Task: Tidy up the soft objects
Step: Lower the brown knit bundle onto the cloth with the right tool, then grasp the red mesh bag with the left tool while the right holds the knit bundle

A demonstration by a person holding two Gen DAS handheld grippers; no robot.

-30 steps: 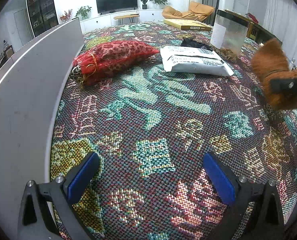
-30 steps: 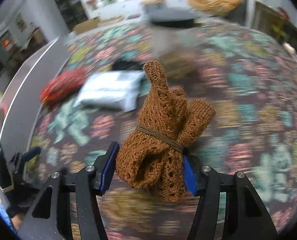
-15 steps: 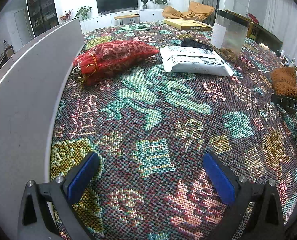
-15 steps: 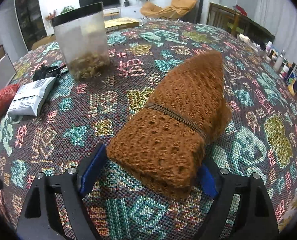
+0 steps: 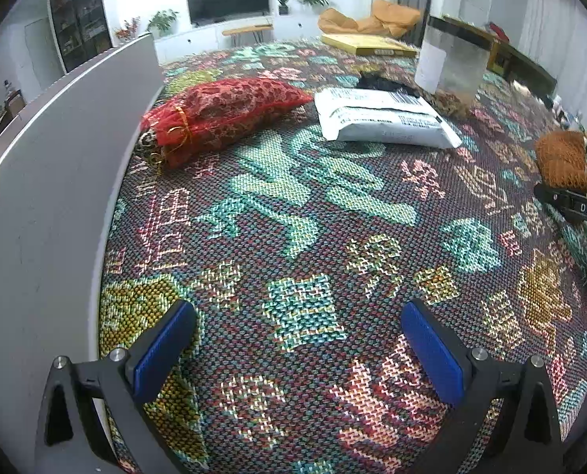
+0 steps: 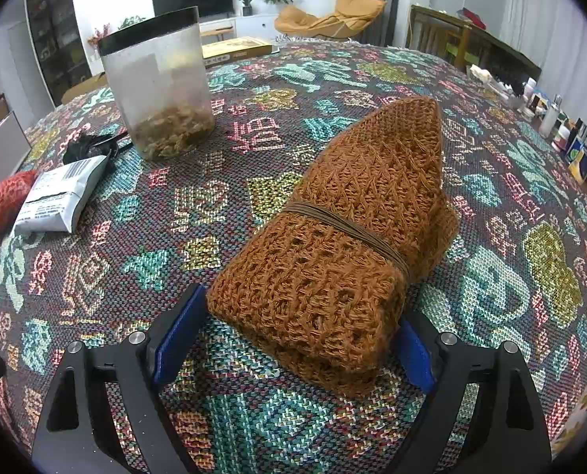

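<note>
Now lying flat on the patterned cloth [image 6: 254, 79] near its right edge, brown knit bundle [image 6: 345, 245] no longer dangling mid-air as 1 s ago — prob. meaning placement nearly done, w/ red mesh pouch [image 5: 230, 108] & white packet [image 5: 380, 118] waiting far left. Straddling bundle's near end low & level, right gripper [image 6: 293, 335] w/ jaws spreading, pads looking barely off the knit. Hovering idle over bare cloth, left gripper [image 5: 297, 347] w/ jaws wide apart, gripping nothing.

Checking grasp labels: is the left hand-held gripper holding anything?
No, the left hand-held gripper is open, with only the patterned tablecloth between its blue pads.
</note>
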